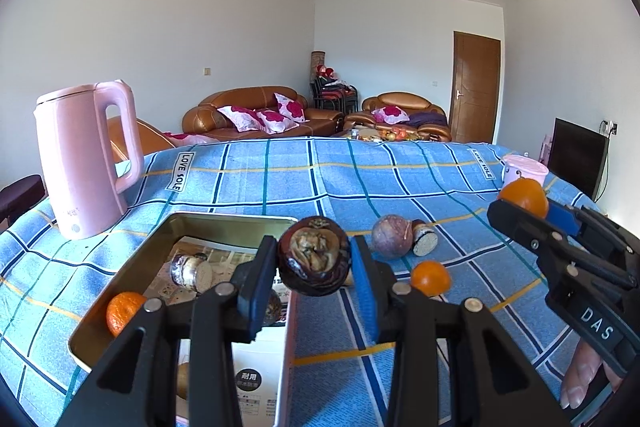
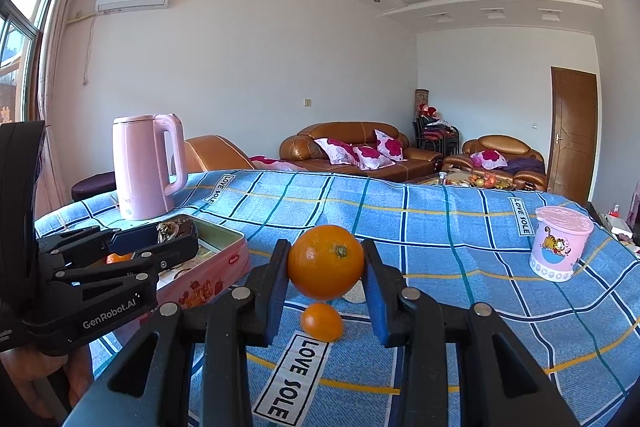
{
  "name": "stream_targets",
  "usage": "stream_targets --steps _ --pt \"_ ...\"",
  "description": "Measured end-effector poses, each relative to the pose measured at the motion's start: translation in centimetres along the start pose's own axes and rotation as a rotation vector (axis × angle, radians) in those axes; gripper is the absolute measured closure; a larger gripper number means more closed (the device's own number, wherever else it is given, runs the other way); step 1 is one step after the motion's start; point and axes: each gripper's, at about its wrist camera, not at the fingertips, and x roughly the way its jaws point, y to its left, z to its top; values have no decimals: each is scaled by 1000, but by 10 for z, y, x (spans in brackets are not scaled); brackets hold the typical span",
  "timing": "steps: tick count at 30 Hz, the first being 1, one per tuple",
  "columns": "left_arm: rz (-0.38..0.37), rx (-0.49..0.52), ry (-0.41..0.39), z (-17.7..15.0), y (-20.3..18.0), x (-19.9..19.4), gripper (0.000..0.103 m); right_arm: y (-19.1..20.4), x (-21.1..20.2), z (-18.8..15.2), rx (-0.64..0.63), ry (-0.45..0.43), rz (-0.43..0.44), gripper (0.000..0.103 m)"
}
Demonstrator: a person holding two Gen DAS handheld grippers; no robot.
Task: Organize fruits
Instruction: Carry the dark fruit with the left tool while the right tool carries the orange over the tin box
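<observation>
my left hand-held gripper [image 1: 314, 257] grips a dark, maybe rotten fruit [image 1: 314, 255] over the tin [image 1: 120, 301]'s right edge; my right hand-held gripper [image 2: 326, 263] clamps an orange [image 2: 326, 261].

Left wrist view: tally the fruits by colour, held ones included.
Orange: 3, large orange in the right gripper, small orange on the cloth, mandarin in the tin.
Dark purple-brown, whole: 2, cracked fruit in the left gripper, round fruit on the cloth.
Cut pieces: 2, cloth piece, tin piece.
Total: 7.
</observation>
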Motion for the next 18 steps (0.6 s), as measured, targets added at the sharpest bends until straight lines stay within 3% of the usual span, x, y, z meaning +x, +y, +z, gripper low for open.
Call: stream_targets --steps 18 --pt "66 -45 6 0 41 2 64 39 29 6 -37 28 76 66"
